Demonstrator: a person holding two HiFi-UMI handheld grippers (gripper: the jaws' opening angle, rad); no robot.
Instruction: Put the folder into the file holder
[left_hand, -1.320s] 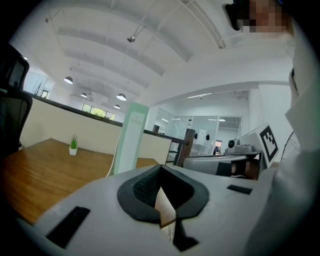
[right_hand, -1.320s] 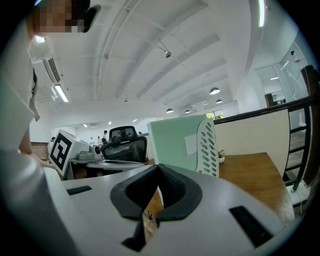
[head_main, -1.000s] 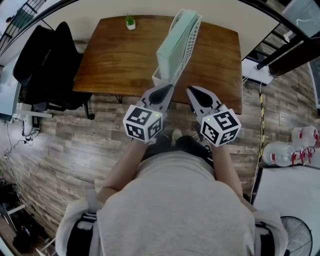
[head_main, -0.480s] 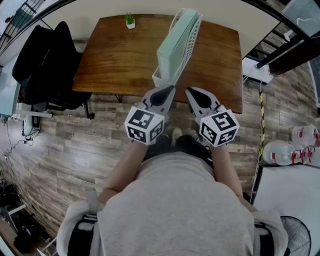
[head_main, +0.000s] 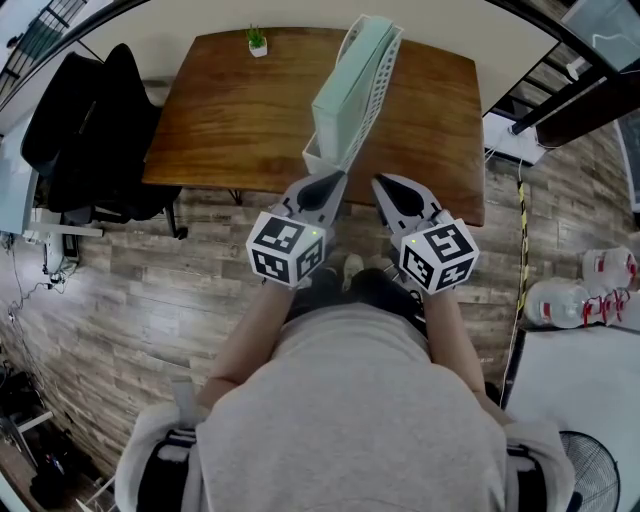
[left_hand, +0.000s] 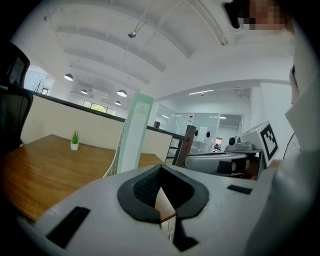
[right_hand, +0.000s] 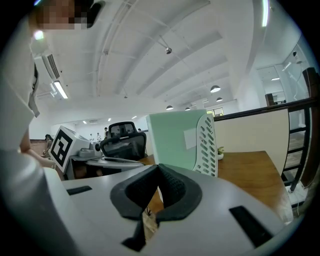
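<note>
Pale green flat folder (head_main: 345, 85) stands on edge inside the white perforated plastic file holder (head_main: 384, 70), near the front edge of the brown wooden table (head_main: 230, 120); the holder's walls keep it from tipping, so the task looks done. Left gripper (head_main: 328, 183) and right gripper (head_main: 390, 187) hover side by side just short of the holder, jaws clenched on nothing, probably parked clear to avoid nudging it.

Mint-green folder (head_main: 345, 88), white slotted holder (head_main: 383, 68), warm brown wood-grain table (head_main: 220, 120). Over to the left gripper (head_main: 318, 187) and right gripper (head_main: 392, 190), both grey with black pads (left_hand: 144, 190), cubes (head_main: 287, 247) patterned in black-and-white squares. Green plant (head_main: 257, 37) in a white pot (head_main: 258, 50), black chair (head_main: 90, 120), grey-brown plank floor (head_main: 120, 290).
</note>
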